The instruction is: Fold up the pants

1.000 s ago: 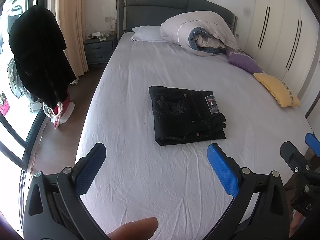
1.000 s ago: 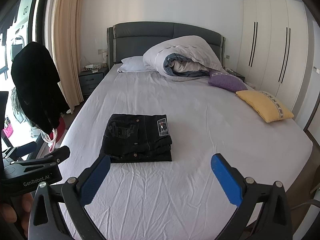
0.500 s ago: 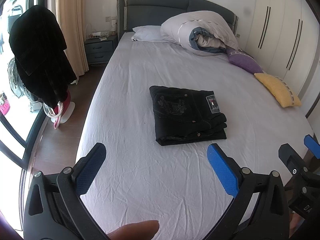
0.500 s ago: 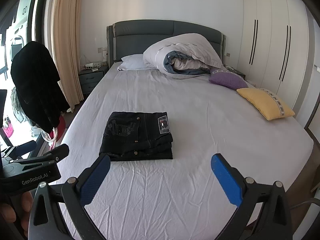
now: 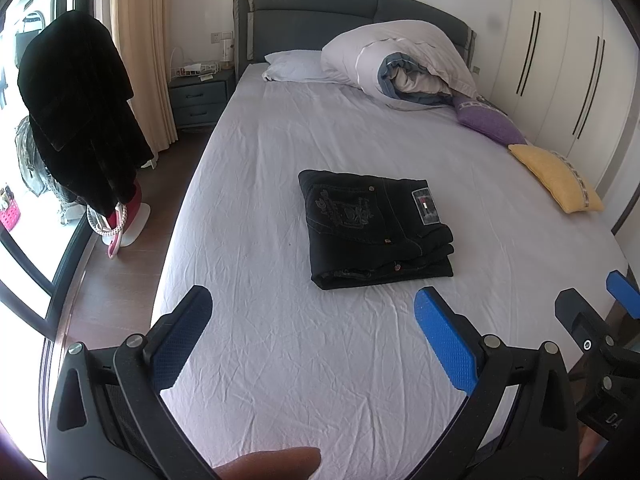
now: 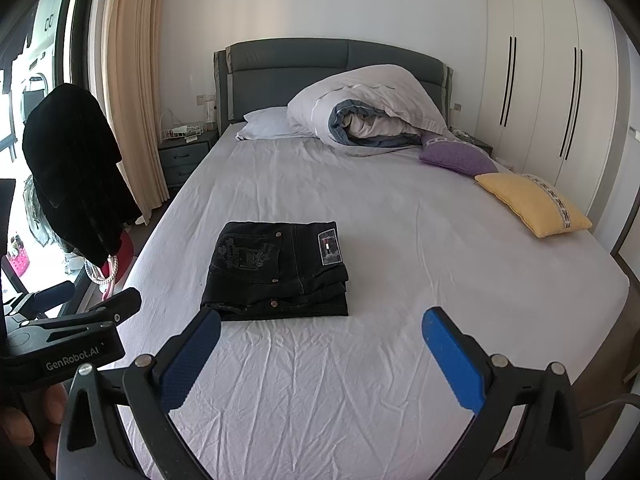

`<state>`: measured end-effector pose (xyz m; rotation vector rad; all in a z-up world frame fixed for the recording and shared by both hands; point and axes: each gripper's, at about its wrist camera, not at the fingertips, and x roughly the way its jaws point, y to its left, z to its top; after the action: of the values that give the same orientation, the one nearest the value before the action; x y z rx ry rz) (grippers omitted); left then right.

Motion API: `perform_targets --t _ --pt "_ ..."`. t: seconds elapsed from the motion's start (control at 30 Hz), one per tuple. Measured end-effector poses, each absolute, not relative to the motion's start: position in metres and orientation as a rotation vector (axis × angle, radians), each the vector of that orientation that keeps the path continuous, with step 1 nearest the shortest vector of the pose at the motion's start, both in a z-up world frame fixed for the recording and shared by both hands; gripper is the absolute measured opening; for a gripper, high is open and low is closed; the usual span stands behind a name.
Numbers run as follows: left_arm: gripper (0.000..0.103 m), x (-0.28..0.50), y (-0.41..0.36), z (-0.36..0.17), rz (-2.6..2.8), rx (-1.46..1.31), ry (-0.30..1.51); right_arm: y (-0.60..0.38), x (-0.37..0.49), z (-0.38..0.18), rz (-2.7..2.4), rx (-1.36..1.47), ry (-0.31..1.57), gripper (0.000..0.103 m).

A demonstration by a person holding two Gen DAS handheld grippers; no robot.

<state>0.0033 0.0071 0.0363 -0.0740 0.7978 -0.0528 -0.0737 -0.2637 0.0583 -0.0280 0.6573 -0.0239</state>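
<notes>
1. The bed point(image 5: 360, 360) fills most of both views; its pale sheet is wrinkled, and a dark headboard point(image 6: 280, 64) stands at the far end.
2. A rolled white duvet point(image 6: 368, 108) lies at the far end of the bed, and a white pillow point(image 6: 268, 124) is just left of it.
3. A black garment point(image 5: 80, 120) hangs at the left of the bed, near the window.
4. The pants point(image 5: 376, 228) are black and lie folded in a compact stack on the middle of the bed, with a patch label on top.
5. A yellow cushion point(image 6: 532, 204) and a purple cushion point(image 6: 456, 156) lie along the right side.
6. The left tool point(image 5: 312, 308) is held over the near part of the bed, its blue pads wide apart and empty.
7. The right tool point(image 6: 320, 332) is also spread apart, it holds nothing and is near the pants but does not touch them.
</notes>
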Motion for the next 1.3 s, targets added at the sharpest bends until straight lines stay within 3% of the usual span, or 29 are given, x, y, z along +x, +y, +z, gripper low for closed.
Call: perform_targets --t 1.3 --pt "0.103 0.0022 0.0117 0.0269 -0.047 -0.050 0.794 -0.2636 -0.0790 0.0569 -0.018 -0.023 0.665 0.103"
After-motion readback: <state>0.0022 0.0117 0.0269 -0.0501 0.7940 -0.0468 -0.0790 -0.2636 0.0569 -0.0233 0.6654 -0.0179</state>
